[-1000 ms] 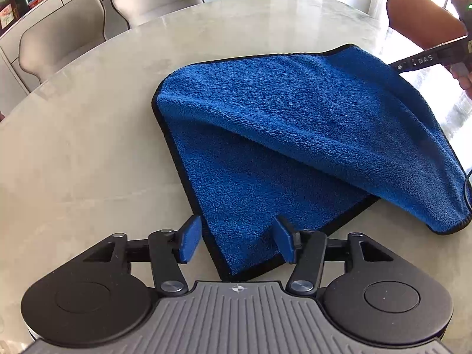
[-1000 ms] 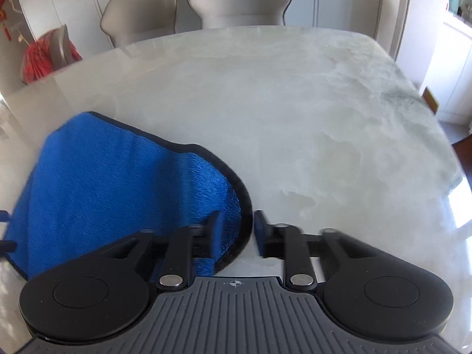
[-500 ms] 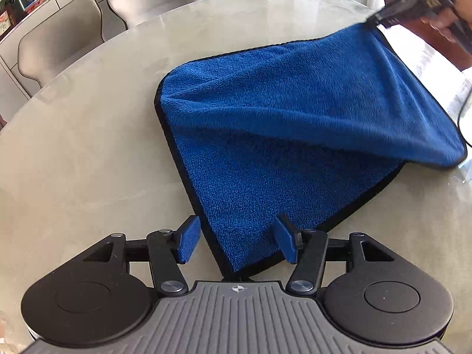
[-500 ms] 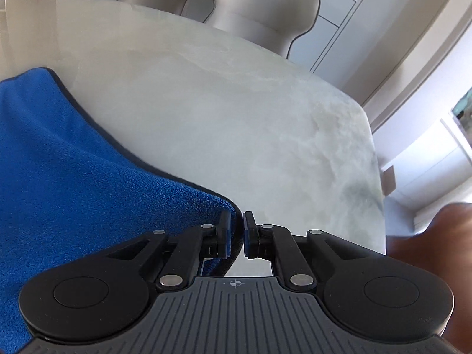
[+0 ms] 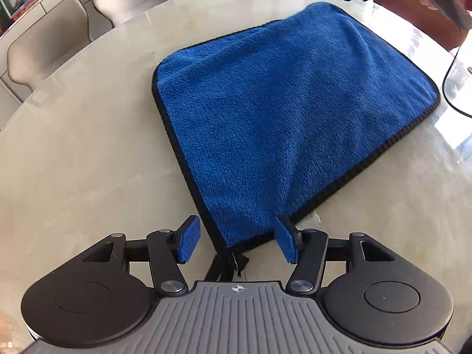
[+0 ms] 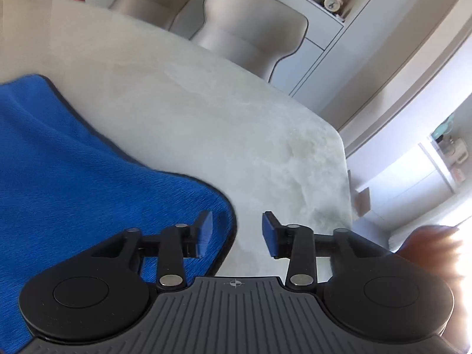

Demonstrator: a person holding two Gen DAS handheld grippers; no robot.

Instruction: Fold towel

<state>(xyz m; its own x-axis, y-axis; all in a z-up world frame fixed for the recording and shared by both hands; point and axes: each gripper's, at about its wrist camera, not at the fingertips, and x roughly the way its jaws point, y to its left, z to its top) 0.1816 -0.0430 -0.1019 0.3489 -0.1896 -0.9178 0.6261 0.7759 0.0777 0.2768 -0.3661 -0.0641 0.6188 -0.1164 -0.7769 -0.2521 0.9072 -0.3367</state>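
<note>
**Tongs part, towel lies folded**

Left tongs (image 5: 237, 243) stand wide, pads clear of the towel (image 5: 289, 112) corner between them at 6 o'clock. Right tongs (image 6: 237, 233) have just been opening, nothing gripped, the hem below. Blue, black-edged, the towel lies doubled flat on the tabletop (image 5: 88, 162).

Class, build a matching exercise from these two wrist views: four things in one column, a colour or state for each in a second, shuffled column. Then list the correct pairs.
Things
1. towel
2. table
3. chair
4. right gripper

Descriptions
A. open, nothing between its pads
B. pale marbled top
C. blue with black edging, lying flat
D. beige, beyond the table's far edge

Pairs: 1-C, 2-B, 3-D, 4-A
</note>
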